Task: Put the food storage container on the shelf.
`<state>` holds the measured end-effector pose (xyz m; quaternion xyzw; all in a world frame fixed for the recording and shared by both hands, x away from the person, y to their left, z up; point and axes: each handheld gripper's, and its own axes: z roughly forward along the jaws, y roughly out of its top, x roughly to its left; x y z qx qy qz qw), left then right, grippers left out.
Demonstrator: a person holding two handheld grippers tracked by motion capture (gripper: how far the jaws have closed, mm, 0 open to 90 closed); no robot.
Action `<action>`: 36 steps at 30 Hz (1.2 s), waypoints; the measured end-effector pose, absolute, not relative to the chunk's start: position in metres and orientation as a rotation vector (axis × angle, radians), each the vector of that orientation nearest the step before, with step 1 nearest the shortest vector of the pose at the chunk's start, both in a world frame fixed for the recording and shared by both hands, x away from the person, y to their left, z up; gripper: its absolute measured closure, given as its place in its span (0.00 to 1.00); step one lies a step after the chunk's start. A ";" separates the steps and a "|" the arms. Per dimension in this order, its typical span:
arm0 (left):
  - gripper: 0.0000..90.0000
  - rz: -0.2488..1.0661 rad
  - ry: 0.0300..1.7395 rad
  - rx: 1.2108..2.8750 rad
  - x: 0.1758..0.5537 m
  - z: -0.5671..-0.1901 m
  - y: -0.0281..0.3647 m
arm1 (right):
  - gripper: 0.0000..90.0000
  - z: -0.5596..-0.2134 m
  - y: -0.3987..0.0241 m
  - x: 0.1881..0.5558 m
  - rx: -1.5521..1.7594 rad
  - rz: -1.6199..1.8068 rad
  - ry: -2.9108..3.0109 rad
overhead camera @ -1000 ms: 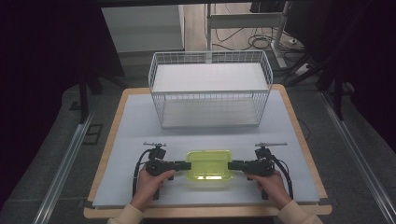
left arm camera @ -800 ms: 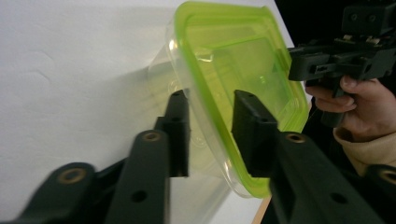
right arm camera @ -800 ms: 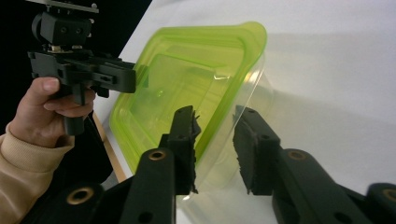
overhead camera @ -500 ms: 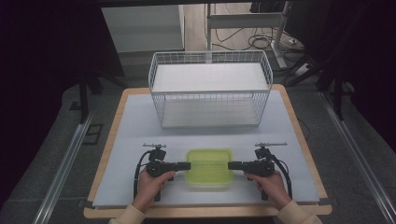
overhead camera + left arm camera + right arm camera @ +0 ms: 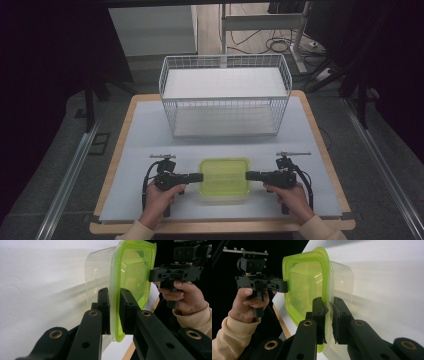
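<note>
We have both tools pinching the container's (image 5: 224, 176) green lid rim, left tool (image 5: 113, 311) and right tool (image 5: 328, 320) having just closed; light, slippery, slightly flexible plastic, so opposite rims suit.

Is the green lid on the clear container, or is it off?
On. The green lid covers the clear container on the table; in both gripper views its rim sits around the container's top edge.

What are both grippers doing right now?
Left gripper: just closed on the rim of the clear plastic container with green lid.
Right gripper: just closed on its opposite rim.
</note>
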<state>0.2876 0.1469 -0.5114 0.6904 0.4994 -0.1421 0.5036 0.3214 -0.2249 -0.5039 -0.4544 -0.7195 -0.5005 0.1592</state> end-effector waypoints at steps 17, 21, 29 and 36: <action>0.91 -0.348 1.185 1.653 0.287 -0.504 0.146 | 0.90 -0.498 -0.227 0.321 -1.286 -1.459 -2.072; 0.91 -0.324 1.172 1.654 0.290 -0.495 0.145 | 0.90 -0.491 -0.228 0.322 -1.287 -1.487 -2.079; 0.91 -0.282 1.152 1.666 0.299 -0.473 0.143 | 0.90 -0.474 -0.229 0.330 -1.272 -1.546 -2.089; 0.91 -0.262 1.129 1.659 0.304 -0.457 0.145 | 0.90 -0.456 -0.228 0.333 -1.254 -1.585 -2.122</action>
